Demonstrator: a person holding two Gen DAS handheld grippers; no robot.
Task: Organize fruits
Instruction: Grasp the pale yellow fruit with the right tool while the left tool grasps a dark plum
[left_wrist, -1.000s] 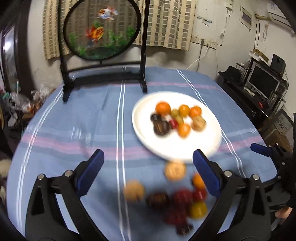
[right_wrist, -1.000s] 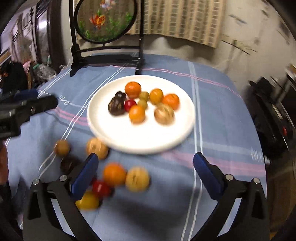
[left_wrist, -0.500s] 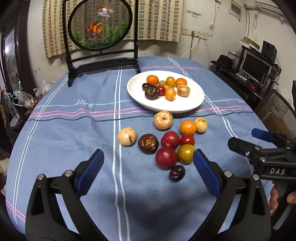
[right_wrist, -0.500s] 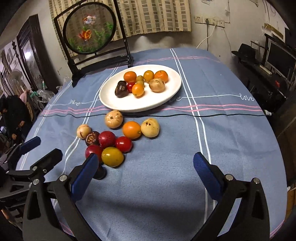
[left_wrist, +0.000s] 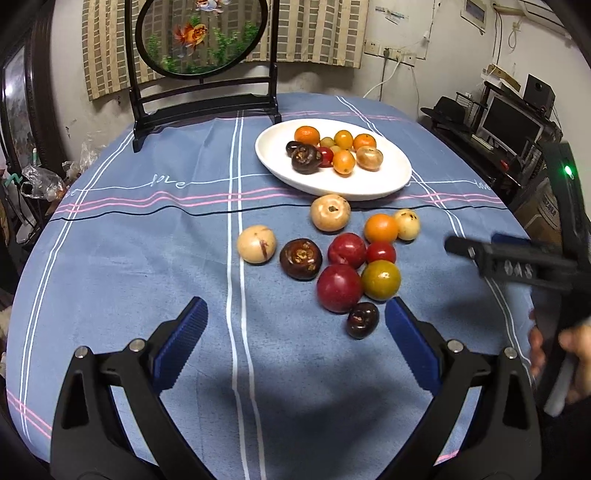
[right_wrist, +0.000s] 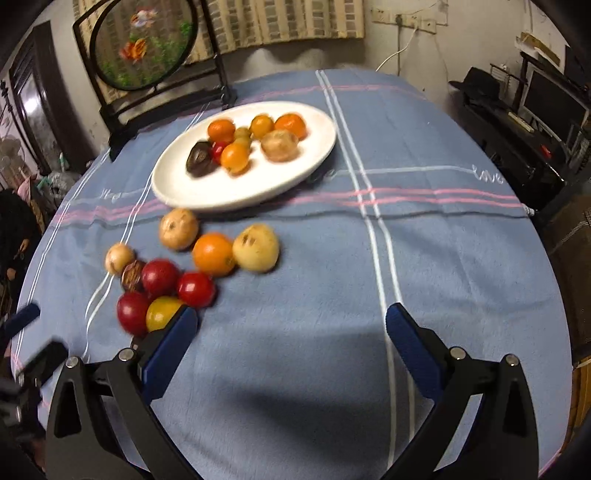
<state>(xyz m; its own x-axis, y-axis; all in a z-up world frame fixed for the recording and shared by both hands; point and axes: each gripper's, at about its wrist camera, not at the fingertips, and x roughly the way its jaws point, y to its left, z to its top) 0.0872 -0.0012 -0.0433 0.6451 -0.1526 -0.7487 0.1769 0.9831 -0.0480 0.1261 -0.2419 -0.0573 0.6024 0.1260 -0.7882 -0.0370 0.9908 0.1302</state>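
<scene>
Both grippers had drawn nearer the loose fruit (left_wrist: 351, 258) than half a second before; no piece was yet picked up. Left gripper (left_wrist: 295, 334): released, empty, nearest the small dark fruit (left_wrist: 362, 319). Right gripper (right_wrist: 290, 338): released, empty. Loose fruit: ten pieces clustered just in front of the plate (left_wrist: 391, 184). Round; no long axis. Stem scars mostly upward. Plate: several pieces already on it.
</scene>
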